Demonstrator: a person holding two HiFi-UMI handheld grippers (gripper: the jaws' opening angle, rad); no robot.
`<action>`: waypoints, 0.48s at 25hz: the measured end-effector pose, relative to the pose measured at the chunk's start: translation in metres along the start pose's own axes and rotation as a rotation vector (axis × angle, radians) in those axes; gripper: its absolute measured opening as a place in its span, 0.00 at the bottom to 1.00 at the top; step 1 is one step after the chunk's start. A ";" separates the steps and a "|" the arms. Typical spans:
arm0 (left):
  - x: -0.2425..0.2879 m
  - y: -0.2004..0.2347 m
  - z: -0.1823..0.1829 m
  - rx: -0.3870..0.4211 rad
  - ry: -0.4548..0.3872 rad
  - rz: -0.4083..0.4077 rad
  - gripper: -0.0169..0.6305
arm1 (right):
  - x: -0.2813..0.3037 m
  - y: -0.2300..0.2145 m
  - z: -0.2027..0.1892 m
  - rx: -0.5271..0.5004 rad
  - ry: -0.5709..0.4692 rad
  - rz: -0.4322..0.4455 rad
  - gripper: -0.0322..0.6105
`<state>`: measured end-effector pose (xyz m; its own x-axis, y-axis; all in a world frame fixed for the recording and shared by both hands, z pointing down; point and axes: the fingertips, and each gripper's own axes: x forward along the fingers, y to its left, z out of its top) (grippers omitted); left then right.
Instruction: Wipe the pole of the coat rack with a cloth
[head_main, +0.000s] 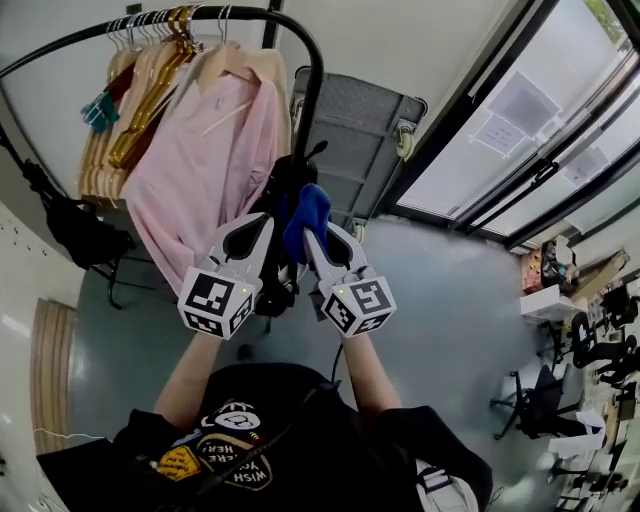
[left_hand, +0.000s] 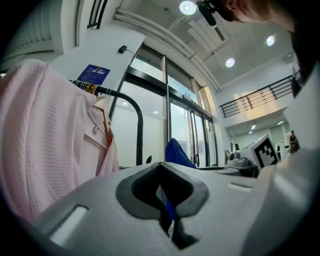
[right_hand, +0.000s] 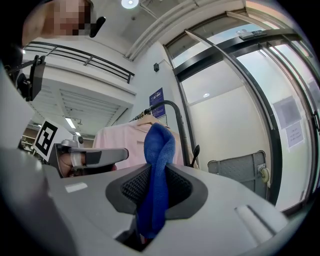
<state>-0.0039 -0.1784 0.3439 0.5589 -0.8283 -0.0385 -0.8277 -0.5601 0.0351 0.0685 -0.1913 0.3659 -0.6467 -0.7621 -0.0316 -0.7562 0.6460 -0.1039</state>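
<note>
The coat rack's black pole (head_main: 314, 100) curves down from the top rail just beyond both grippers; it also shows as a dark curved pole (left_hand: 139, 130) in the left gripper view and as the same pole (right_hand: 181, 125) in the right gripper view. My right gripper (head_main: 318, 243) is shut on a blue cloth (head_main: 305, 215), which stands up out of the jaws as a folded wad (right_hand: 159, 150). The cloth sits close in front of the pole; I cannot tell if it touches. My left gripper (head_main: 256, 238) is alongside, jaws together, with the cloth's tip (left_hand: 177, 152) visible beyond it.
A pink shirt (head_main: 205, 170) and several wooden hangers (head_main: 140, 90) hang on the rail to the left of the pole. A grey folded cart (head_main: 365, 140) leans behind the rack. Glass doors (head_main: 520, 130) run along the right. Office chairs (head_main: 590, 340) stand far right.
</note>
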 end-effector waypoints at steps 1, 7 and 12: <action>0.003 0.006 0.004 0.001 -0.009 -0.008 0.03 | 0.007 -0.002 0.003 -0.009 -0.004 -0.010 0.16; 0.020 0.035 0.014 0.001 -0.031 -0.038 0.03 | 0.041 -0.018 0.024 -0.033 -0.030 -0.086 0.16; 0.035 0.052 0.043 0.009 -0.090 -0.045 0.03 | 0.087 -0.043 0.143 -0.210 -0.161 -0.106 0.16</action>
<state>-0.0292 -0.2363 0.3018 0.5888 -0.7979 -0.1289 -0.8027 -0.5960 0.0226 0.0586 -0.2916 0.2258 -0.5513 -0.8123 -0.1906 -0.8339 0.5442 0.0926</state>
